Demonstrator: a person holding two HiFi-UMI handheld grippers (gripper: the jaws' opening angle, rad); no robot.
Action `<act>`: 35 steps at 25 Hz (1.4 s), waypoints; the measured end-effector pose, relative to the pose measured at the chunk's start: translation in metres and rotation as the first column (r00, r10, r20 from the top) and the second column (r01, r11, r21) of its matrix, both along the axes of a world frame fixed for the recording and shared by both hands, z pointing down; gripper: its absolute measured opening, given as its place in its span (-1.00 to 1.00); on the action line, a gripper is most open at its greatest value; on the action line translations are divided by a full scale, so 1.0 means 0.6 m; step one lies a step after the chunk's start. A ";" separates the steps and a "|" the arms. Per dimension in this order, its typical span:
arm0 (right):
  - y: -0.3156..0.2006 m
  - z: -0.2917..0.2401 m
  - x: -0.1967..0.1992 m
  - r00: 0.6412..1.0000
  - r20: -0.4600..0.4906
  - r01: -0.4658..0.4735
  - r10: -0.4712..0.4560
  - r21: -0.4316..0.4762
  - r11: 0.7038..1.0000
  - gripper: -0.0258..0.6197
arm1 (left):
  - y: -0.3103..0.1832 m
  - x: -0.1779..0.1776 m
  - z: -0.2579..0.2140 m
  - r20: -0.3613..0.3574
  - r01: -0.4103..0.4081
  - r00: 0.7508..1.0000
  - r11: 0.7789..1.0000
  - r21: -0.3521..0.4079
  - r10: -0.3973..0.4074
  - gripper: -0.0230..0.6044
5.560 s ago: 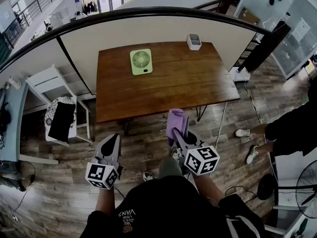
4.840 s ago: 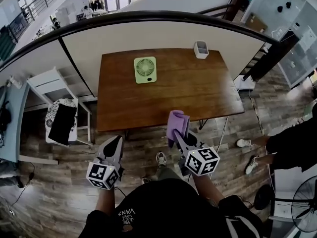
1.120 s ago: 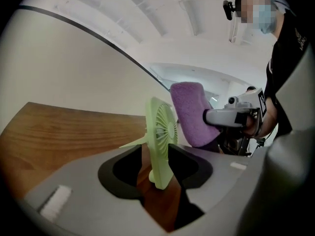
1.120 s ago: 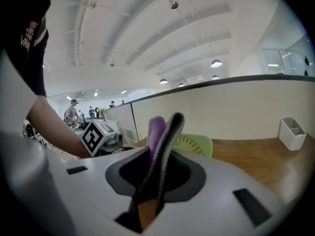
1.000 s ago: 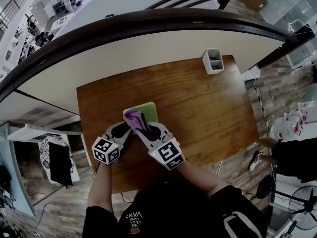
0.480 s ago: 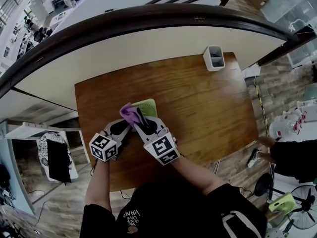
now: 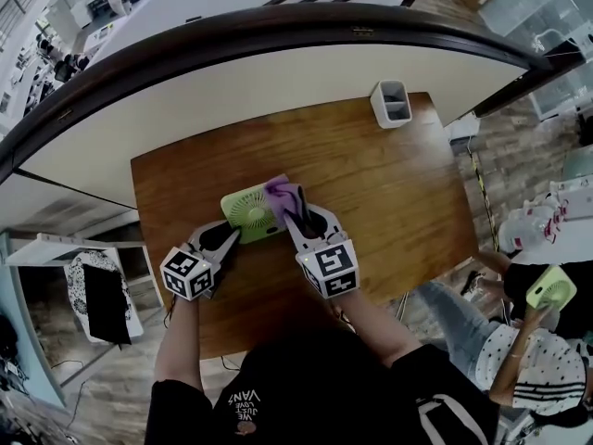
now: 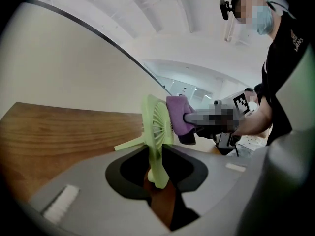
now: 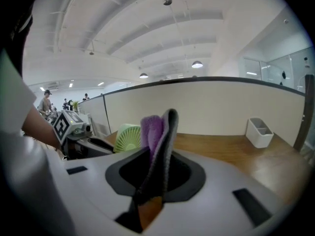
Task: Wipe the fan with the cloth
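A light green square fan (image 7: pixel 250 210) stands tilted up off the wooden table (image 7: pixel 408 202). My left gripper (image 7: pixel 230 238) holds it by its lower left corner. In the left gripper view the fan (image 8: pixel 156 132) stands edge-on between the jaws, which press on its bottom edge. My right gripper (image 7: pixel 295 205) is shut on a purple cloth (image 7: pixel 282 191) that lies against the fan's right side. The left gripper view shows the cloth (image 8: pixel 178 115) touching the fan's grille face. In the right gripper view the cloth (image 9: pixel 151 130) sticks up between the jaws, with the fan (image 9: pixel 129 138) just behind it to the left.
A white pen holder (image 7: pixel 390 103) stands at the table's far right corner, before a curved partition wall (image 7: pixel 278 82). At the lower right a person holds another green fan (image 7: pixel 550 287). A white chair with dark cloth (image 7: pixel 93 295) stands left of the table.
I came up to the table. In the last second the right gripper carried the cloth from the fan's left side across to its right. The left gripper stayed put on the fan.
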State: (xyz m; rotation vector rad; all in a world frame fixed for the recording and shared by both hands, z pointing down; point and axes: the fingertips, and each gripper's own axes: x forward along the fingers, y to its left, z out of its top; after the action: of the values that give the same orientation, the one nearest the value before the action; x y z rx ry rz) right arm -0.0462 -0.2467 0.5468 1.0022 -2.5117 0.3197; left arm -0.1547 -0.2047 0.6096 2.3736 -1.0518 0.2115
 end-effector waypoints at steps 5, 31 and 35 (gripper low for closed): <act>-0.011 -0.001 0.030 0.998 -0.002 -0.067 0.067 0.000 0.998 -0.64 | 0.000 0.003 0.000 -0.001 -0.001 1.000 1.000 0.002 0.001 -0.62; 0.117 0.072 -0.122 0.953 -0.138 0.279 -0.270 0.047 0.959 -0.64 | 0.112 -0.052 -0.007 -0.077 0.208 0.975 0.977 -0.039 -0.210 -0.69; 0.099 0.070 -0.078 0.968 -0.143 0.215 -0.206 0.049 0.975 -0.64 | 0.103 -0.045 -0.006 -0.088 0.213 0.973 0.977 -0.033 -0.215 -0.75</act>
State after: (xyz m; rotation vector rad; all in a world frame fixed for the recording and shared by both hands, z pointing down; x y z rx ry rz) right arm -0.0928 -0.1872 0.5887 0.7433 -2.4874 0.1033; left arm -0.1819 -0.1431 0.6057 2.2065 -1.2427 0.0362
